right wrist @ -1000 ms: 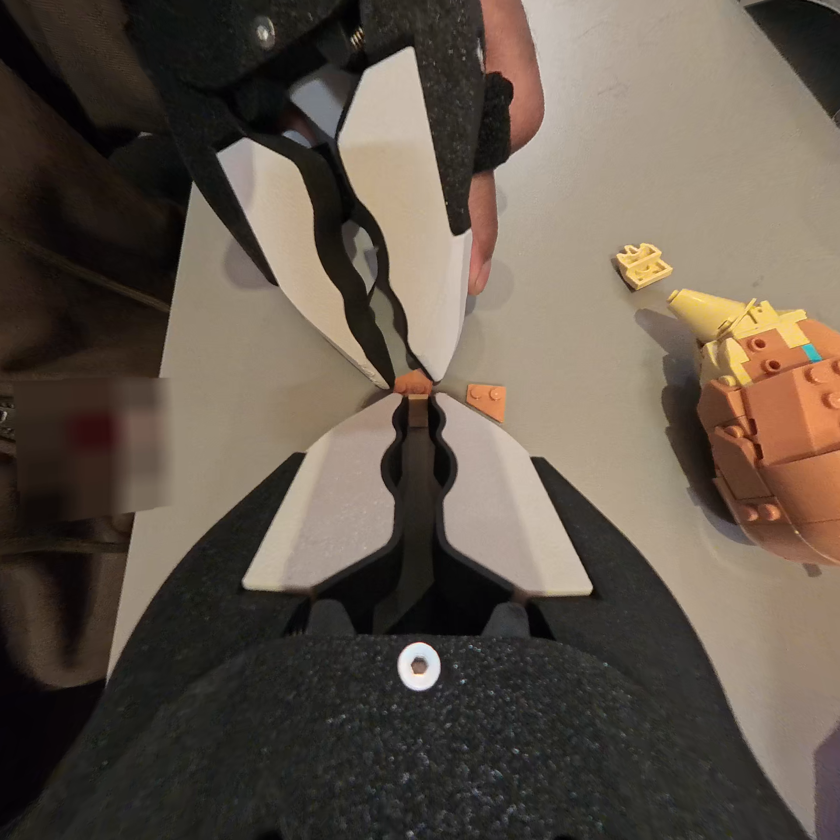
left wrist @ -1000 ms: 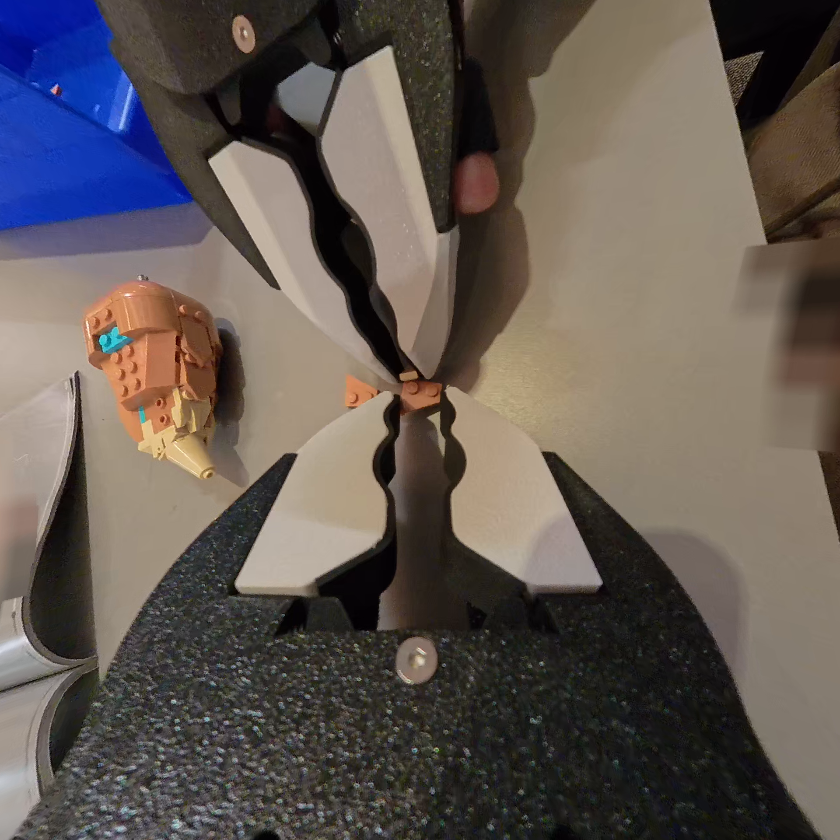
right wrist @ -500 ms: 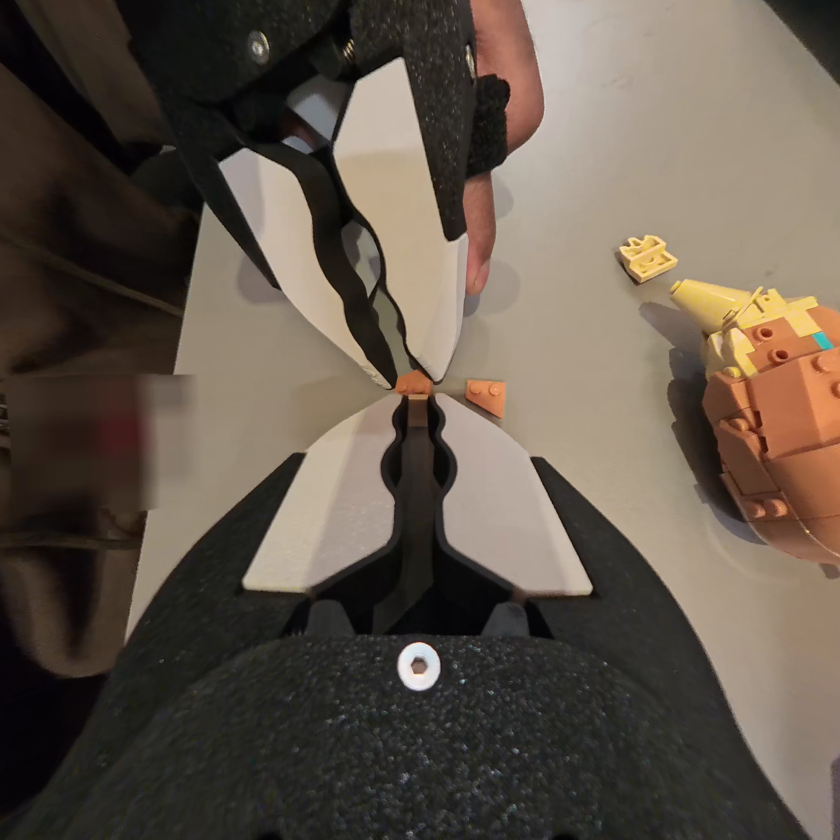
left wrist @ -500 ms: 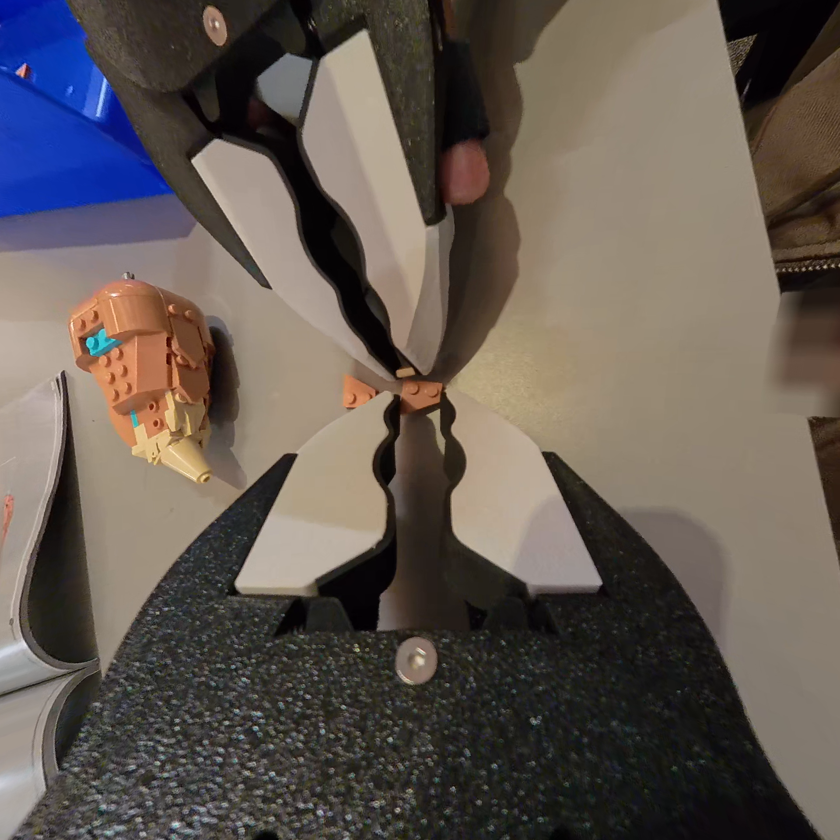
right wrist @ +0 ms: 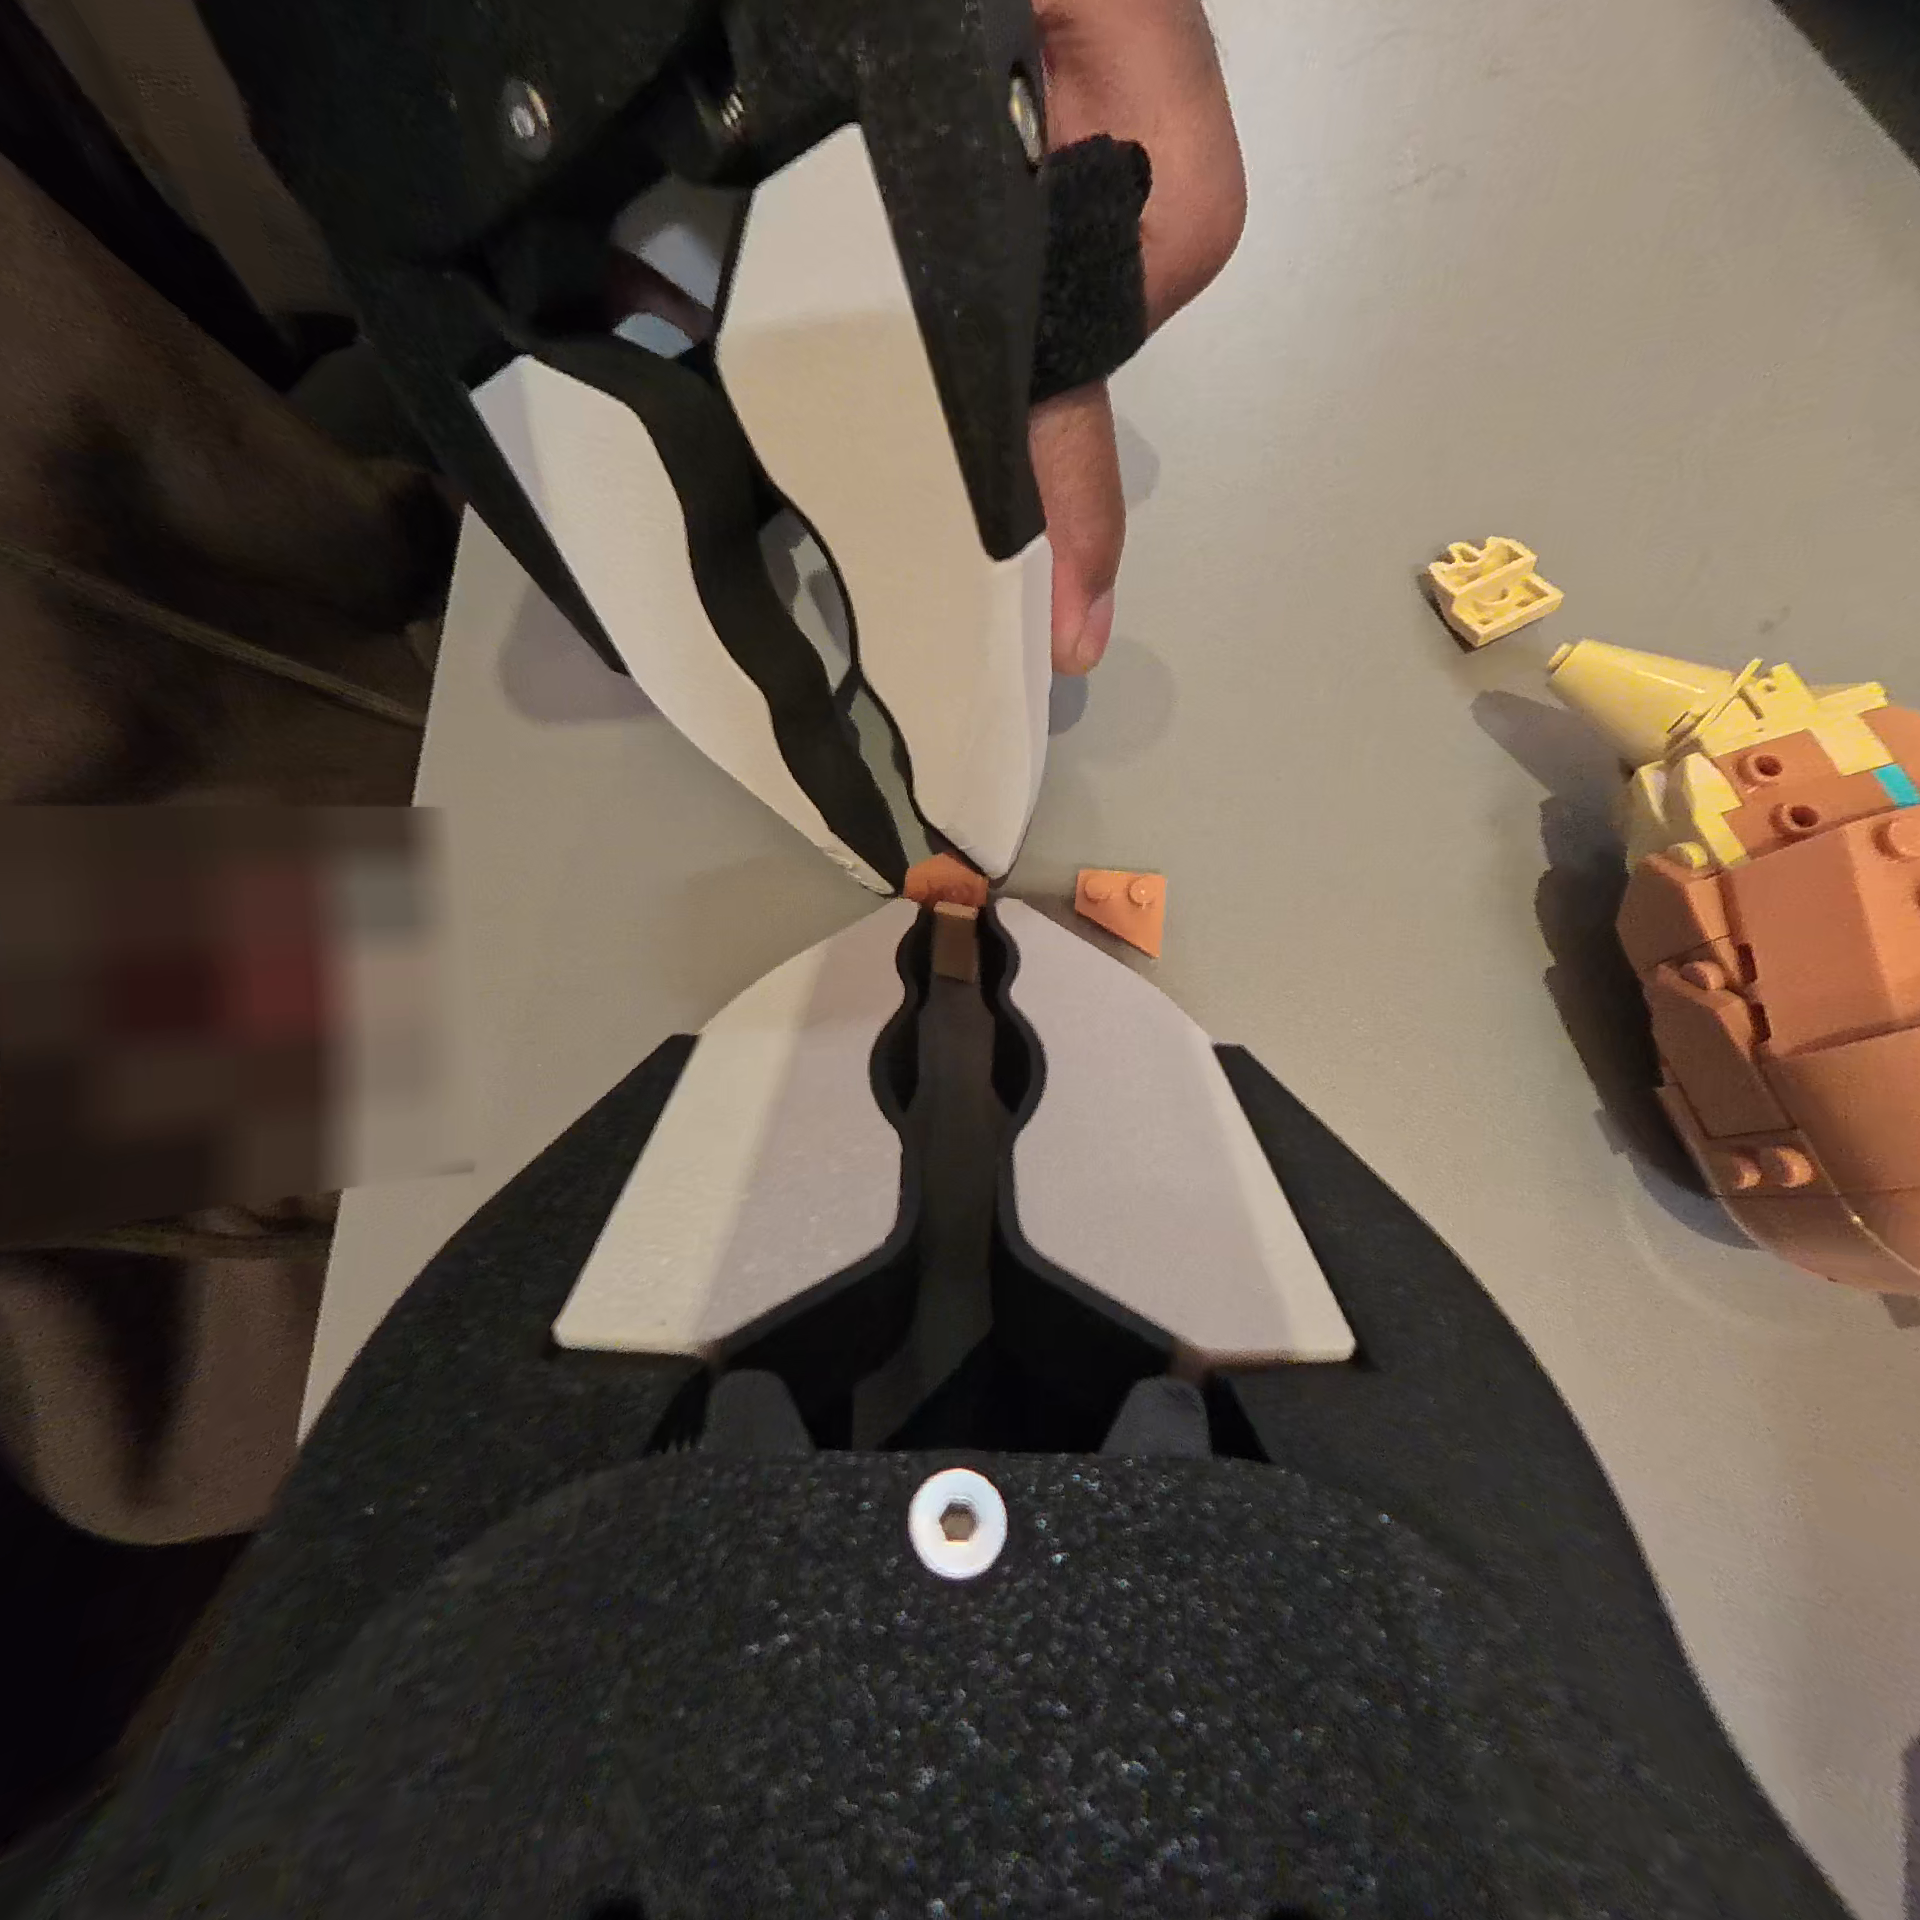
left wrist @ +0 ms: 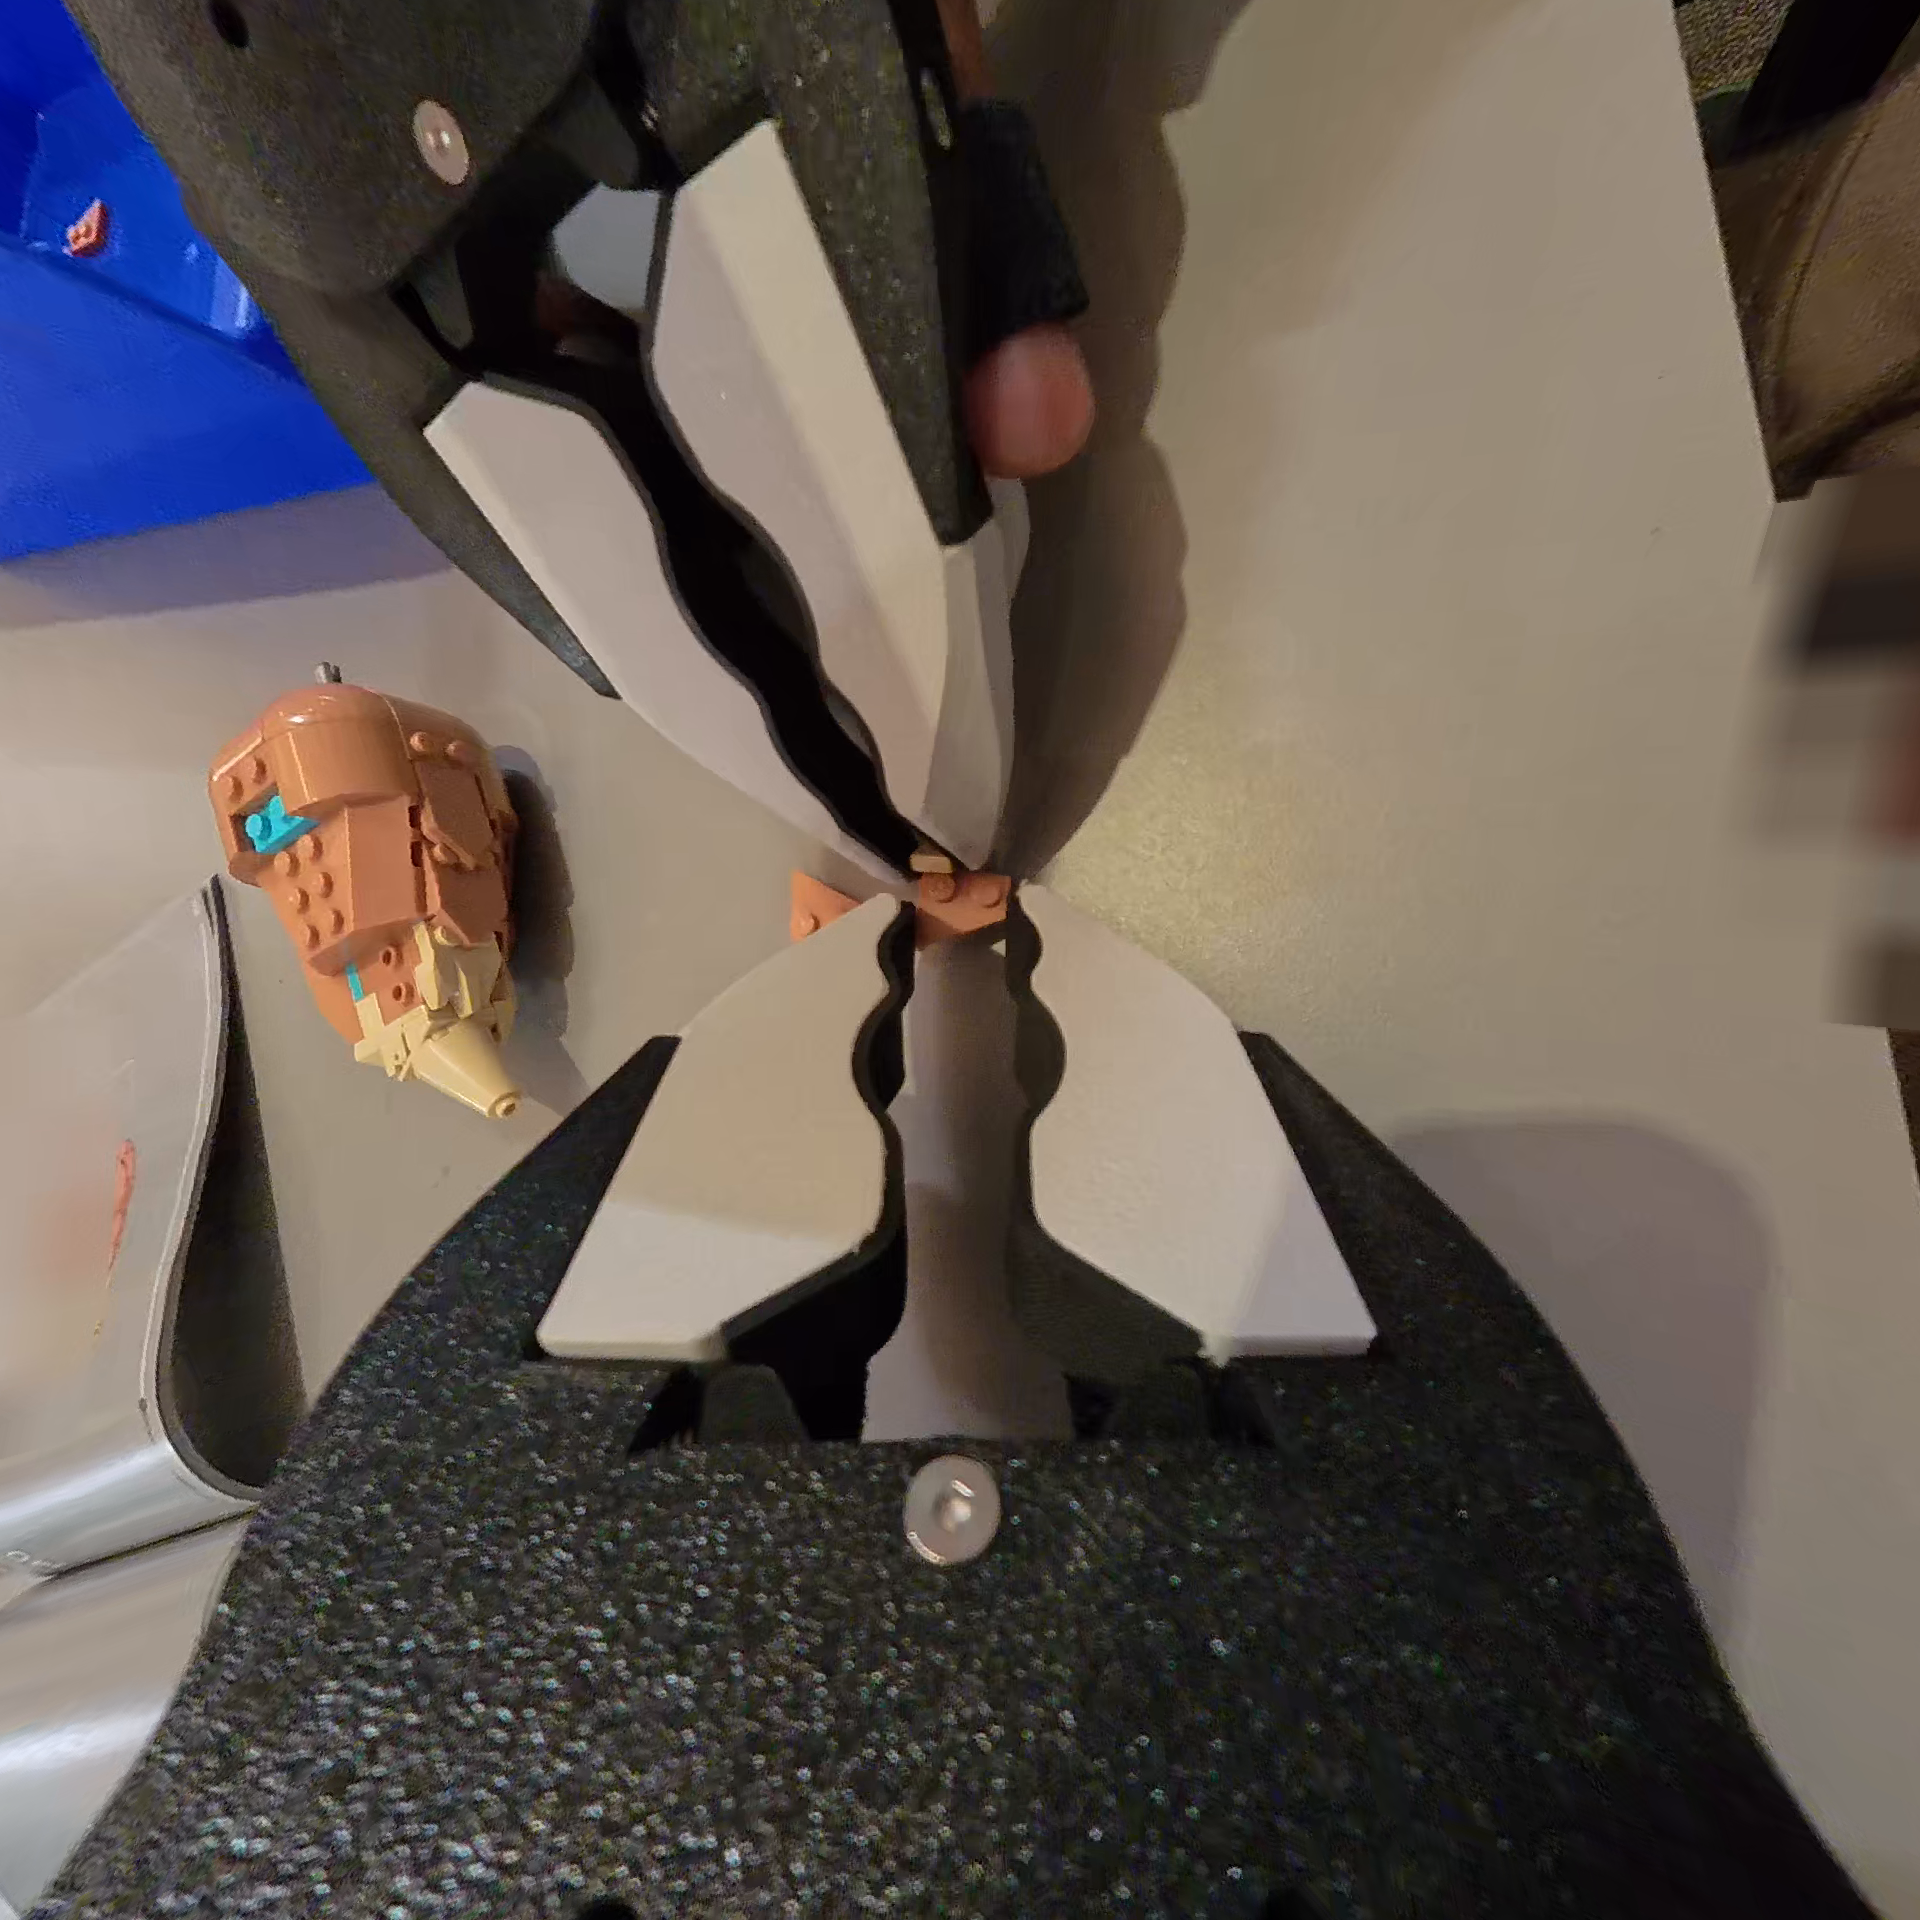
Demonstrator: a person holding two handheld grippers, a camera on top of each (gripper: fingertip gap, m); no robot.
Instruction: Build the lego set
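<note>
My left gripper (left wrist: 961,927) is shut on a small orange wedge plate (left wrist: 964,906) just above the grey table. My right gripper (right wrist: 951,916) is shut on a tiny tan piece (right wrist: 956,928) and meets the left one tip to tip, so the tan piece touches the plate's top. In the left wrist view the right gripper (left wrist: 935,871) comes down from the top with the tan piece (left wrist: 932,860). In the right wrist view the left gripper (right wrist: 940,883) comes from the top with the plate (right wrist: 940,879). The orange and tan lego model (left wrist: 364,883) lies on its side to the left.
A second orange wedge plate (right wrist: 1124,906) lies loose beside the fingertips. A tan bracket piece (right wrist: 1494,587) lies near the model's nose (right wrist: 1621,691). A blue bin (left wrist: 125,416) stands at the back left and an open booklet (left wrist: 104,1247) lies at the left. The table edge (left wrist: 1745,416) runs along the right. My two grippers' fingertips are within a few centimetres of each other.
Both grippers stay tip to tip with their pieces pressed together. Only small shifts of the views show.
</note>
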